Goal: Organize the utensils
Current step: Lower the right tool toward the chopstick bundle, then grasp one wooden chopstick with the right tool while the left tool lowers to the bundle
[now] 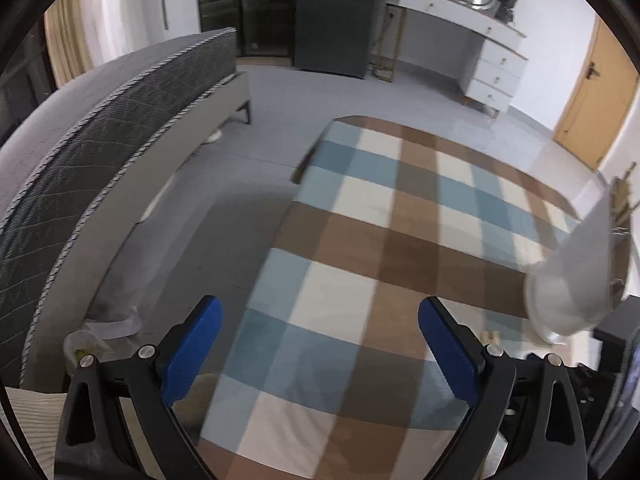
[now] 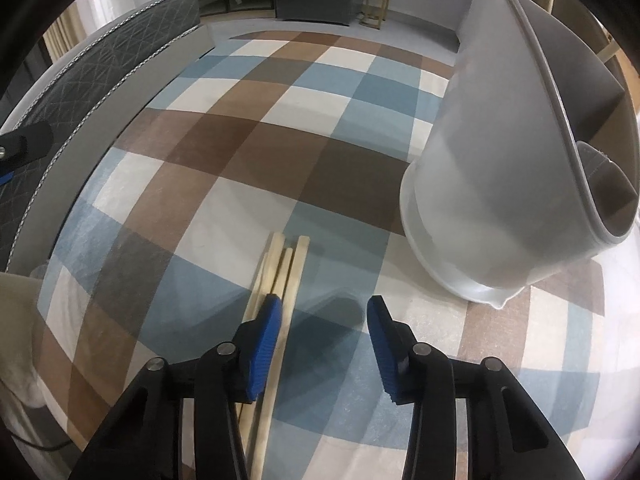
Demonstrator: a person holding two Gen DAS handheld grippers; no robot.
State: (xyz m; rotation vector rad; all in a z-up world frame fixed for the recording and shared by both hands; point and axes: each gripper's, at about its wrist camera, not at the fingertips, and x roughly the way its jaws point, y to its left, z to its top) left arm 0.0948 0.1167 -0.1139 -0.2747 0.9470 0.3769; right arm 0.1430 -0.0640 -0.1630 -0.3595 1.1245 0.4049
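Several pale wooden chopsticks lie in a bundle on the checked tablecloth, pointing away from me. My right gripper hangs low over their near part, open. Its left finger rests on or over the bundle, with one or two sticks just inside the gap; the right finger stands well clear of them. A grey utensil holder with compartments stands on the cloth to the right, close by. My left gripper is open above the cloth with nothing between its fingers. The holder shows at that view's right edge.
A grey quilted mattress runs along the table's left side, with a strip of floor between. At the back stand a dark fridge, a white dresser and a wooden door. Bare cloth stretches beyond the chopsticks.
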